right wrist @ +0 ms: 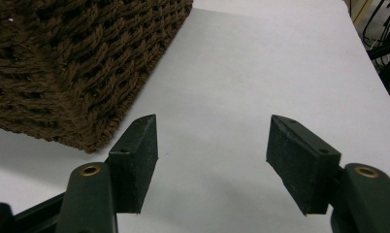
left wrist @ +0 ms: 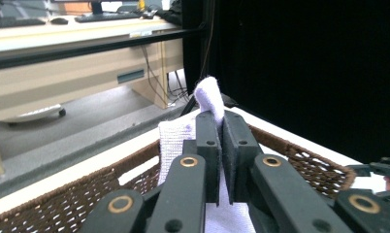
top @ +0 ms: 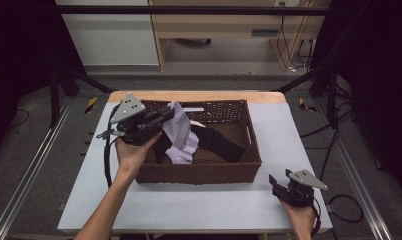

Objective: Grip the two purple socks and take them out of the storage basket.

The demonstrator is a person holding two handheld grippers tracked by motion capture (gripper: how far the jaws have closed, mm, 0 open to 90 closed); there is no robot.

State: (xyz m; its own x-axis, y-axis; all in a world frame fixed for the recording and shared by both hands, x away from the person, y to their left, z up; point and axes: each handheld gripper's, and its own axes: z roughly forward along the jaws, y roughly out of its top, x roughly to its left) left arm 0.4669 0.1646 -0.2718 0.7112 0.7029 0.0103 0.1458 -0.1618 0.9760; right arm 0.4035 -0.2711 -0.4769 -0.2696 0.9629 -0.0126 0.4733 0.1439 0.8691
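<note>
A: Step in hand looks like lifting the white cloth [top: 180,134] out of the wicker basket [top: 205,172]. The left gripper [left wrist: 221,127] has its jaws clamped together on a fold of it, with a tuft poking up above the tips.

B: Agreed. How to do it well?

A: Pull straight up and keep the pinch firm, since only a narrow fold sits between the pads. I'd raise it until the hanging end passes the rim before moving sideways, or it may snag on the weave.

B: There's also a black garment [top: 218,142] under it. Does that matter?

A: Possibly. The white cloth drapes over it, so it could drag along. Go slowly and watch for that.

B: Right gripper [right wrist: 212,145]?

A: Its jaws are wide apart, holding nothing, low over the white tabletop [right wrist: 261,58] just beside the basket's near right corner. It could pin the black piece down if needed.

B: Cloth appearance?

A: White, slightly lilac in the high view, soft with a ribbed knit texture, crumpled, hanging from the jaws over the basket's left half.
</note>
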